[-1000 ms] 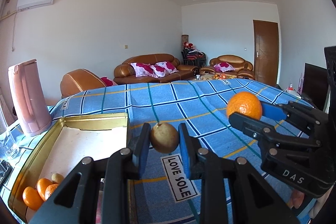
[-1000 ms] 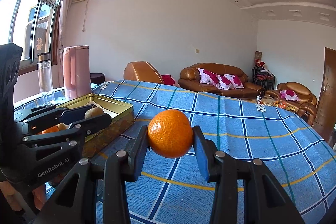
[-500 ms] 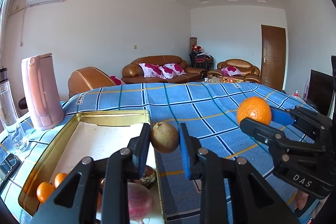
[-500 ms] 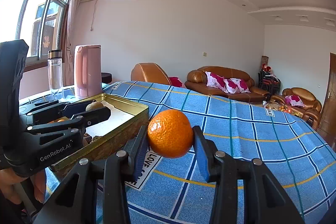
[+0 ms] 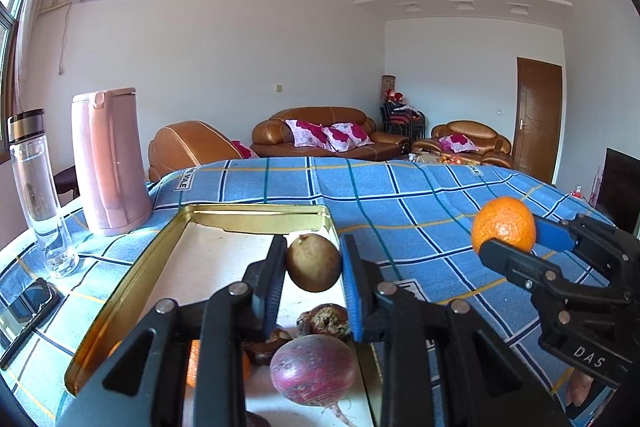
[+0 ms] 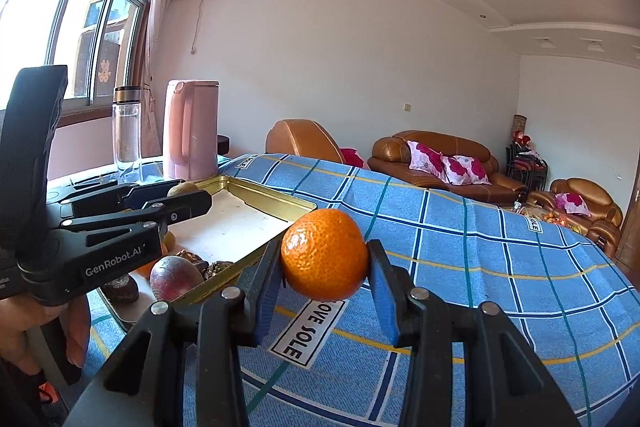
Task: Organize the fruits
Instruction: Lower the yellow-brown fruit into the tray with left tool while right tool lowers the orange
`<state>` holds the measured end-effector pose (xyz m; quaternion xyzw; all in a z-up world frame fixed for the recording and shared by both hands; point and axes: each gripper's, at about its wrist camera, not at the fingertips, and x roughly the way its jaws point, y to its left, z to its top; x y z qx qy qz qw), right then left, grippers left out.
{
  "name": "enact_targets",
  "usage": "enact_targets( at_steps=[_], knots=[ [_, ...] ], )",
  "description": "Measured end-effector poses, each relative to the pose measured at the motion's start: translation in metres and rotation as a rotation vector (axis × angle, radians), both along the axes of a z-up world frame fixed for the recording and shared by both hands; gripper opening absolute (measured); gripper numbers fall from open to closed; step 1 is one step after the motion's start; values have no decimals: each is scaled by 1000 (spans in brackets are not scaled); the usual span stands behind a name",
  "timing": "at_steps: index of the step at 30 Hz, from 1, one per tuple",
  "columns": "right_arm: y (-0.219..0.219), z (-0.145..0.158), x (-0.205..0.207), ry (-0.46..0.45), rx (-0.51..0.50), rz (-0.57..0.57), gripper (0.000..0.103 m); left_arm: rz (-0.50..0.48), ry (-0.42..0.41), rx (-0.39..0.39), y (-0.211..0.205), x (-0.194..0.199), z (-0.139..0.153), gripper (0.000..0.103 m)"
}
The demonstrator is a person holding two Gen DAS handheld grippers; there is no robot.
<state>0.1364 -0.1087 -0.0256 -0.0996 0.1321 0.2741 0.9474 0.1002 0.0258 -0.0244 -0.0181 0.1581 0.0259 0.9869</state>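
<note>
My left gripper (image 5: 313,263) is shut on a small brown round fruit (image 5: 314,262) and holds it in the air above the gold tin tray (image 5: 256,215). In the right wrist view that left gripper (image 6: 188,197) sits at the left, over the tray (image 6: 280,201). My right gripper (image 6: 325,255) is shut on an orange mandarin (image 6: 325,254) above the blue checked cloth (image 6: 500,267), just right of the tray's edge. The left wrist view shows the mandarin (image 5: 503,230) at the right. Inside the tray lie a purple-red fruit (image 5: 313,369), dark wrinkled fruits (image 5: 323,321) and oranges (image 5: 218,363).
A pink kettle (image 5: 108,163) and a clear glass bottle (image 5: 38,191) stand left of the tray. A dark phone (image 5: 28,307) lies at the left edge of the table. Brown sofas (image 5: 328,137) stand beyond the table. A hand (image 6: 52,327) grips the left tool.
Both grippers have shifted left with their fruits. The brown fruit went from over the cloth to over the tray. The mandarin has come closer to the tray's right edge.
</note>
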Motion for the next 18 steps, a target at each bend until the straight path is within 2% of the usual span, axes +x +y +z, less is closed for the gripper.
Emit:
enact_targets(
  at_steps=[18],
  knots=[
    [31,-1,-10,-12,-21,57,44,79,-16,-6,39,-13,-1,28]
  ],
)
